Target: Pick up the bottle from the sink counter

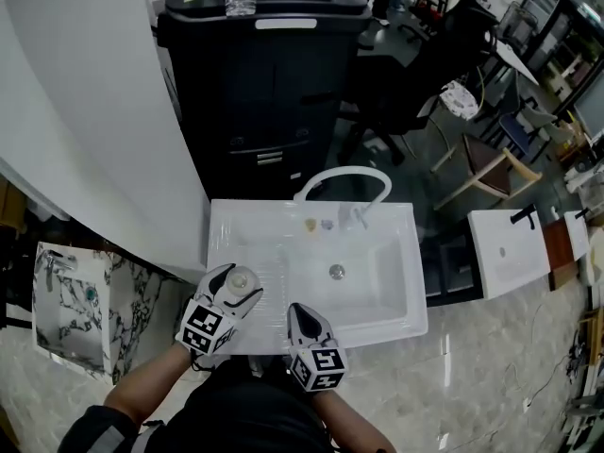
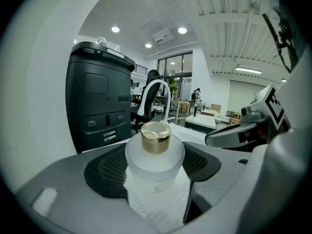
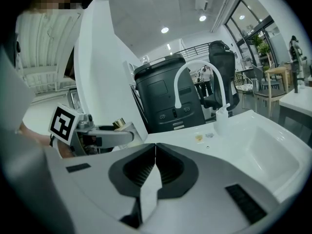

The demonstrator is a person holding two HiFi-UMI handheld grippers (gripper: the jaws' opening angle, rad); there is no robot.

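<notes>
Grasp step: left gripper (image 2: 155, 156) jaws clamped on frosted bottle (image 2: 155, 167), seemingly resting on sink counter (image 1: 236, 239) – next, straight lift, upright. Right gripper (image 3: 155, 155) – jaws together, empty.

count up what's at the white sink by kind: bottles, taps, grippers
bottles: 1, the frosted bottle held between the left gripper's jaws
taps: 1, the white tap
grippers: 2, the left gripper and the right gripper
total: 4

Frosted, gold-capped bottle (image 2: 155, 156) upright at sink counter's (image 1: 229, 226) left.
</notes>
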